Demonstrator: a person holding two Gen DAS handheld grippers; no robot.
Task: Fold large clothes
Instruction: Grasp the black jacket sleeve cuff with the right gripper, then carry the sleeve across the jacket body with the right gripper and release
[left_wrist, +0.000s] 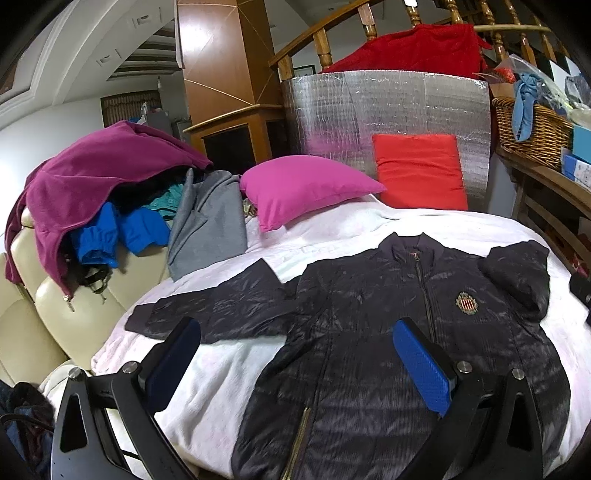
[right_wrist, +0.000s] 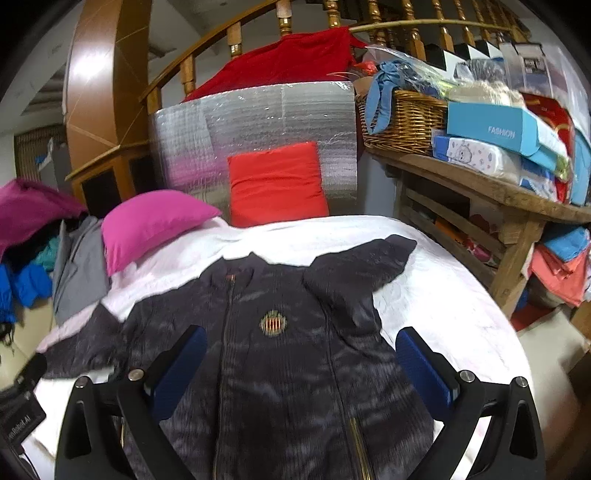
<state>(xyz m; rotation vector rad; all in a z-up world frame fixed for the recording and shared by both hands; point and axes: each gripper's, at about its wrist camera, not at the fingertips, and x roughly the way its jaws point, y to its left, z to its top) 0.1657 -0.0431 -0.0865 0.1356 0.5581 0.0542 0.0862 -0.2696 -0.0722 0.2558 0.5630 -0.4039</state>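
Note:
A dark zip-up padded jacket (left_wrist: 369, 332) (right_wrist: 288, 354) lies face up on the white bed cover (left_wrist: 221, 369) (right_wrist: 443, 295). A striped crest badge (left_wrist: 467, 303) (right_wrist: 273, 323) sits on its chest. One sleeve (left_wrist: 221, 306) stretches out to the left, the other sleeve (left_wrist: 517, 273) (right_wrist: 362, 266) is bent up by the collar. My left gripper (left_wrist: 295, 354) hovers open above the jacket's lower left side. Over the jacket's lower front my right gripper (right_wrist: 299, 365) is open too. Neither holds anything.
A pink pillow (left_wrist: 306, 184) (right_wrist: 151, 221) and a red pillow (left_wrist: 419, 170) (right_wrist: 277, 184) lie at the bed's head. Heaped clothes (left_wrist: 103, 192) cover a cream sofa (left_wrist: 44, 295) at left. A wooden shelf (right_wrist: 480, 192) with a wicker basket (right_wrist: 402, 118) and boxes stands at right.

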